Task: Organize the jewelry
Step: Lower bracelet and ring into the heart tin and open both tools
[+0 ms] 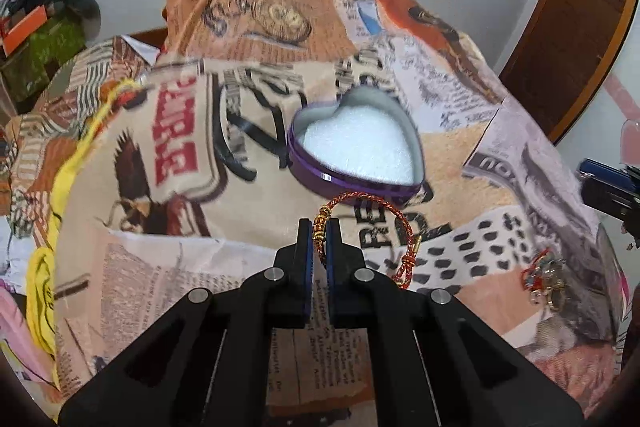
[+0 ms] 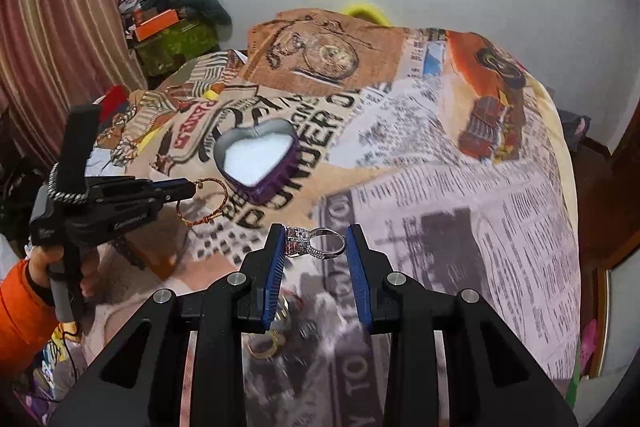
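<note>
A purple heart-shaped tin (image 1: 320,175) with white foam inside lies open on the printed bedspread; it also shows in the right wrist view (image 2: 276,183). My left gripper (image 1: 319,227) is shut on a red braided bracelet (image 1: 402,223) with gold beads, held just in front of the tin; the left gripper (image 2: 188,189) and the bracelet (image 2: 218,205) also show in the right wrist view. My right gripper (image 2: 316,233) is shut on a silver ring (image 2: 320,241), held above the bed, nearer than the tin.
A small pile of jewelry (image 1: 546,279) lies on the bedspread at the right. Gold rings (image 2: 266,345) lie under my right gripper. Boxes and clothes (image 2: 172,27) are stacked at the far left by a striped curtain (image 2: 60,27).
</note>
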The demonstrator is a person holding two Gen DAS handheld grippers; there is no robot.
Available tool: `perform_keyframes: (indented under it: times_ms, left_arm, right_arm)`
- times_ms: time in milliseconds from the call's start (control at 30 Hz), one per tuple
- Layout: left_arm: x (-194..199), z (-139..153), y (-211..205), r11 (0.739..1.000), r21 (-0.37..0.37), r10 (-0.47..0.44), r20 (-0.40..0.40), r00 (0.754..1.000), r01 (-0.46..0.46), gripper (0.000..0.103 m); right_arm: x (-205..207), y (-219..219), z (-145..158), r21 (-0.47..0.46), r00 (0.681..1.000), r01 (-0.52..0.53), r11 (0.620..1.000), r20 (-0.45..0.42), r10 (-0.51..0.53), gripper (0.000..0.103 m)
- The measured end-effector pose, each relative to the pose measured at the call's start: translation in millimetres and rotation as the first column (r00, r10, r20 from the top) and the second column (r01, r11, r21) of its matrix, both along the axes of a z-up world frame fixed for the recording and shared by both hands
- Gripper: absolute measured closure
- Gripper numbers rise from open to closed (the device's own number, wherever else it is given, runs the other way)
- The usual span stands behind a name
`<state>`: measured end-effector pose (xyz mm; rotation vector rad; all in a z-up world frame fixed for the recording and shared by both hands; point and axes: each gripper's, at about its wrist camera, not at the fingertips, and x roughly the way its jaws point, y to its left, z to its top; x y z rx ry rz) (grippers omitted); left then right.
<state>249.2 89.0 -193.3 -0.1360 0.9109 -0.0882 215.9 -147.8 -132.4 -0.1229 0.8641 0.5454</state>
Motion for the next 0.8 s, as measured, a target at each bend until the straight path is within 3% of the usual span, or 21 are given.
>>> perform_keyframes:
  times_ms: [367,800]
  left_arm:
    - [19.9,34.2,7.6,1.0,0.006,-0.026,0.074,0.997,0.025,0.099]
    - [71.4,18.9,15.0,0.998,-0.002,-0.06,0.027,0.998,0.06,0.099]
  right_arm:
    - [37.5,46.9,10.9,-0.02,0.998,-0.052,0.998,0.021,0.052,0.075]
    - [78.5,87.6,-16.2,-0.015,0.988,-0.13,0.991,-0.087,0.128,0.075]
